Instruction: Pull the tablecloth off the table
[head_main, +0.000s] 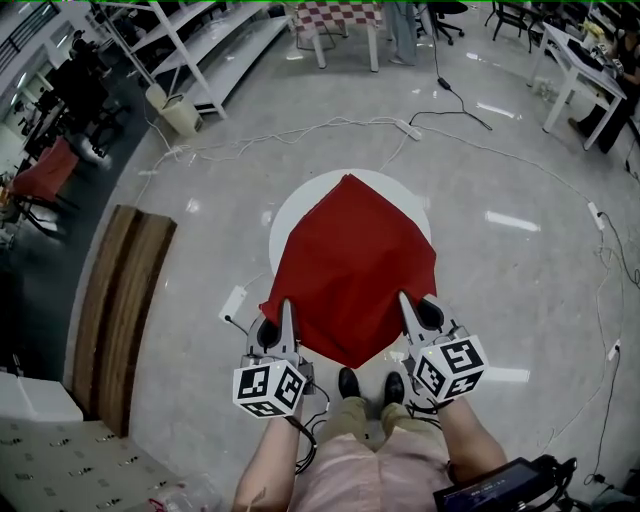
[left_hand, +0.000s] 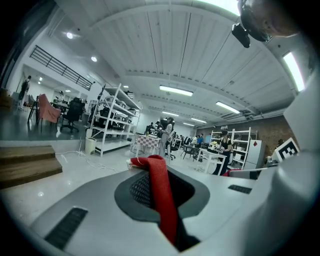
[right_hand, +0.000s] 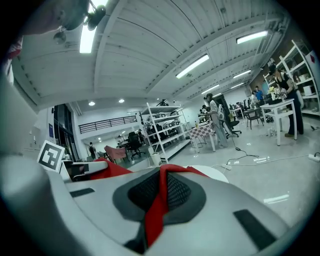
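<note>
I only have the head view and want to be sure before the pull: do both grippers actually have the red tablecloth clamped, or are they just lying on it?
Observer: The left gripper has it. In the left gripper view, a fold of the tablecloth sits between its shut jaws.
Operator: And the right one?
Observer: The right gripper is the same. Its own view shows a red fold clamped between the shut jaws.
Operator: Is that a tip pinch or a deep bite?
Observer: Deep. In both gripper views the red fold runs the whole length of the jaws, from tips to base.
</note>
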